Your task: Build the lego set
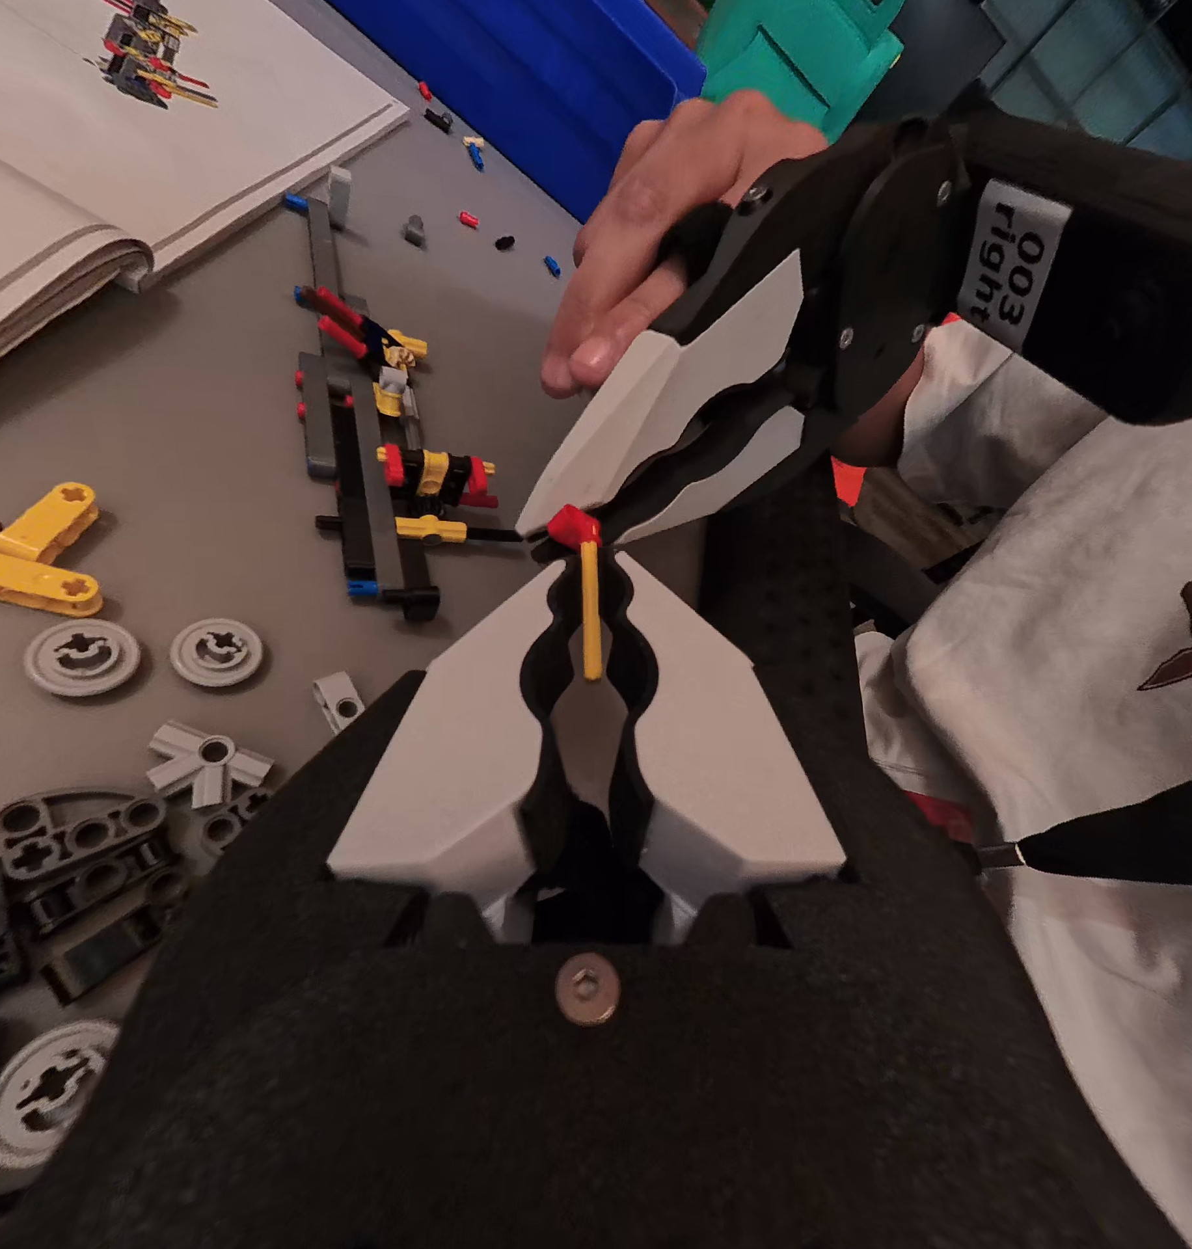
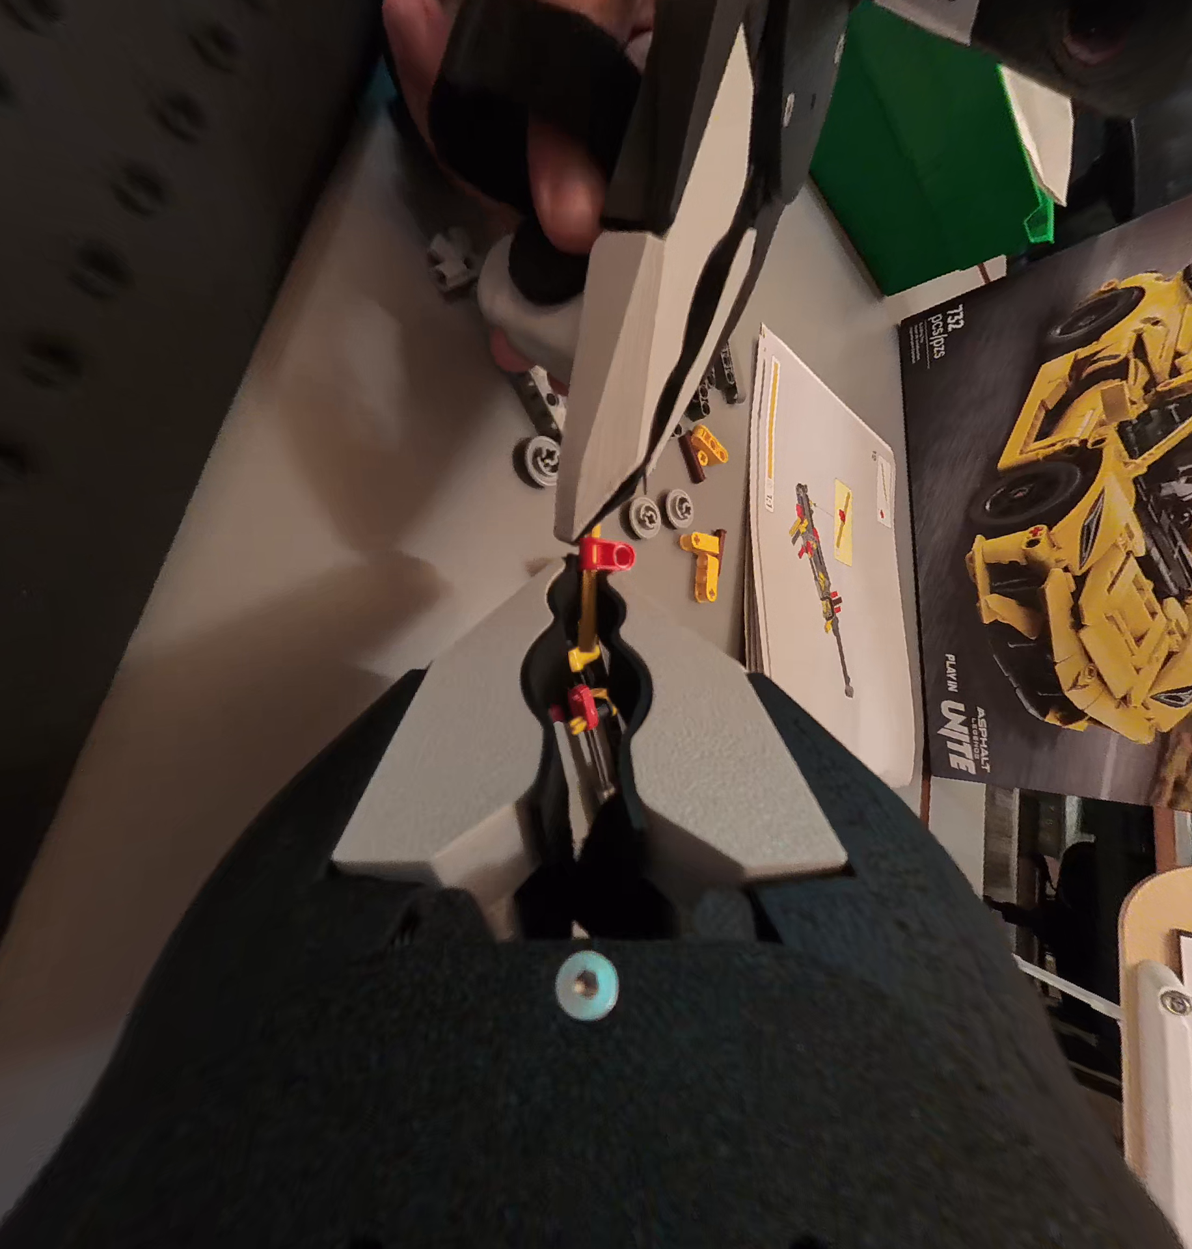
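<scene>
– Grey is the biggest thing here, right? The matte grey tabletop (image 1: 208, 405)?

– Yes, it carries everything. At its far side lies a dark cardboard box printed with a yellow sports car (image 2: 1066, 541), and just beside that the open white instruction booklet (image 1: 140, 169). A blue plastic bin (image 1: 532, 81) stands behind the booklet.

– And the tools?

– The left gripper (image 1: 583, 561), black-bodied with pale grey fingers, points up from the bottom of its own view. The right gripper (image 2: 586, 571) comes in from the upper right in the left wrist view, held by a bare hand (image 1: 647, 243). Their tips meet nose to nose above the table.

– What lies loose on the table?

– A long dark grey and black beam assembly with red, yellow and blue pins (image 1: 363, 473) lies flat in the middle. Near it are a heap of dark grey perforated beams (image 1: 79, 851), flat round light grey wheel hubs (image 1: 217, 652), and two yellow angled beams (image 1: 39, 547).

– So where is the piece being worked on?

– In the air, between the two tools. The left gripper's fingers are pressed almost together, pinching a thin yellow axle (image 1: 591, 622) that runs along the wavy black gap between them. On the axle's far end sits a small red connector with a round hole (image 1: 575, 526).

– And the right tool?

– Its fingers are nearly closed too, the tips meeting on that red connector as far as the views show.
</scene>
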Demonstrator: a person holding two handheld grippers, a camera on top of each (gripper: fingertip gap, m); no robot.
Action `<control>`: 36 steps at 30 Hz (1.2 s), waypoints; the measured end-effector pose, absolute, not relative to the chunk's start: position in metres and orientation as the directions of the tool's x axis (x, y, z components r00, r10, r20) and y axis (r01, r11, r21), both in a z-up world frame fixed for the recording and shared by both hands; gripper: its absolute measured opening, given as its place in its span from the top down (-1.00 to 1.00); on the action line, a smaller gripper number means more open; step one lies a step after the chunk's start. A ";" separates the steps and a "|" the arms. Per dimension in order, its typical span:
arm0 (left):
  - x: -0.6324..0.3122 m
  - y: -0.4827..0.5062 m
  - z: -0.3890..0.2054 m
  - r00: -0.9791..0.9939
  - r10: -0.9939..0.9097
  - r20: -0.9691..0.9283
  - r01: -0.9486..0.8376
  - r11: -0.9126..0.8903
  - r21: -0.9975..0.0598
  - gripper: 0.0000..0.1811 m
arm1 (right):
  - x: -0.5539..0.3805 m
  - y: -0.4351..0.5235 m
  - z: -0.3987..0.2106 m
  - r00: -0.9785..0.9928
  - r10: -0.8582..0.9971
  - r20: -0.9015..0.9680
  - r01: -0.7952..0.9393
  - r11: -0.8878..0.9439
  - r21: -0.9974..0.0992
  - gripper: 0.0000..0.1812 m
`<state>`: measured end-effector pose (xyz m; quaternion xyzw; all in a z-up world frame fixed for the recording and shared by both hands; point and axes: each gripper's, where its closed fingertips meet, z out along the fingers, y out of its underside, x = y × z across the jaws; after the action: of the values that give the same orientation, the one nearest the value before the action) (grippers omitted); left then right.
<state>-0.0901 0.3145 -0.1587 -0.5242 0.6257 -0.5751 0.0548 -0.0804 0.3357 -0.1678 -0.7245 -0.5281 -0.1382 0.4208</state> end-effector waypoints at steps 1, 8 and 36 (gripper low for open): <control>-0.089 0.315 -0.159 -0.440 -0.725 0.529 -0.592 -0.209 -0.778 0.97 | -0.080 0.337 -0.168 0.398 0.641 0.656 0.887 -0.087 -0.453 0.99; -0.087 0.315 -0.166 -0.423 -0.766 0.483 -0.600 -0.162 -0.783 0.97 | -0.077 0.338 -0.174 0.369 0.632 0.682 0.909 -0.092 -0.406 0.99; -0.100 0.326 -0.073 -0.581 -0.404 0.707 -0.376 -0.637 -0.673 0.95 | -0.061 0.345 -0.099 0.478 0.238 0.846 0.816 0.237 -0.527 0.97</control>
<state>-0.1002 0.3256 -0.0733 -0.4578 0.4260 -0.7803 0.0091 -0.0609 0.3447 -0.0995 -0.5746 -0.4584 -0.2260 0.6392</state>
